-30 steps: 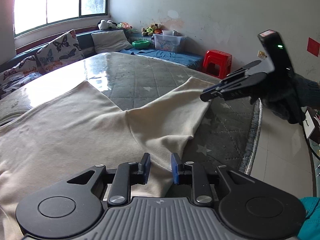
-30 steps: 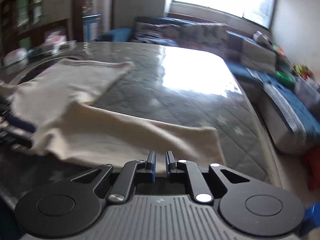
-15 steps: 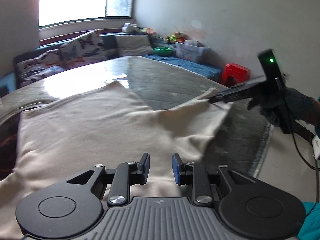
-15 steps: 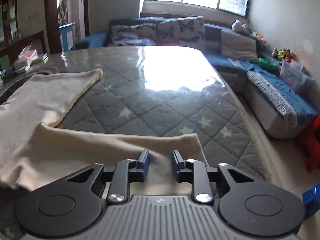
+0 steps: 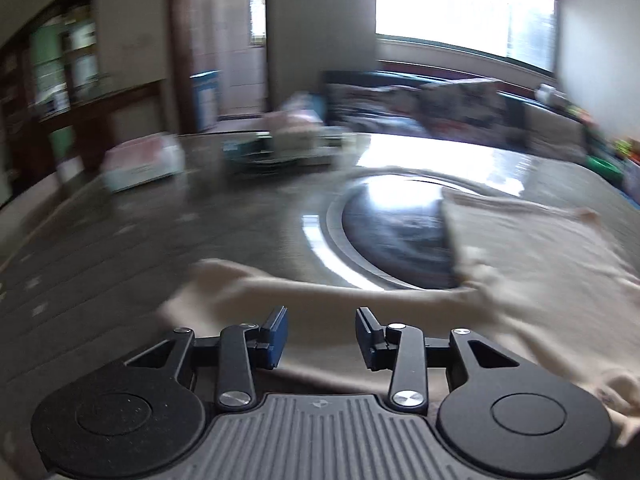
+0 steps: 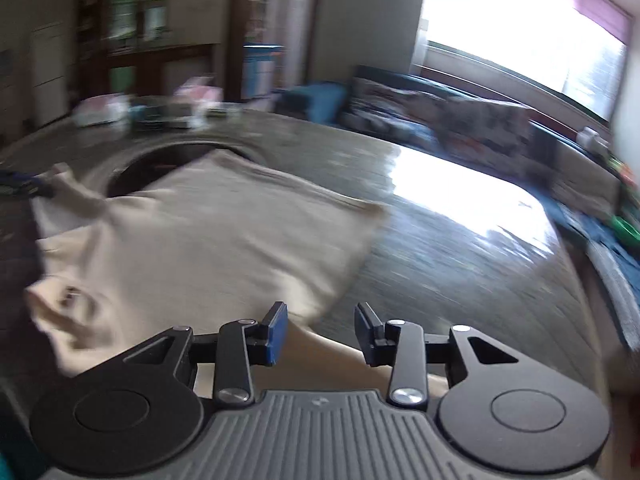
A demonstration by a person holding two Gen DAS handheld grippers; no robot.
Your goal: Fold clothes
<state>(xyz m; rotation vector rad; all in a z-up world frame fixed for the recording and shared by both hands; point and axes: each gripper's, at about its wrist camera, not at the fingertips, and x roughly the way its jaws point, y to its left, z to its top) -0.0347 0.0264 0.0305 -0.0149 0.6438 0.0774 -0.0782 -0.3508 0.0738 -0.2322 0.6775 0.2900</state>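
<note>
Both pretty blurry – left gripper [image 5: 321, 334] and right gripper [image 6: 320, 330] gape wide, released, probably just above the cream garment [image 6: 224, 236].

Both wrist views sit low and close over the cream cotton garment [image 5: 532, 264] [image 6: 208, 240] spread on the grey star-quilted bench [image 5: 120, 248] [image 6: 460, 264]. Each faces across it toward the bright window [image 5: 460, 4] [image 6: 520, 20] beyond the garment. They share garment, window and the dark sofa [image 5: 420, 104] [image 6: 440, 120] under the window; both are motion-blurred.
</note>
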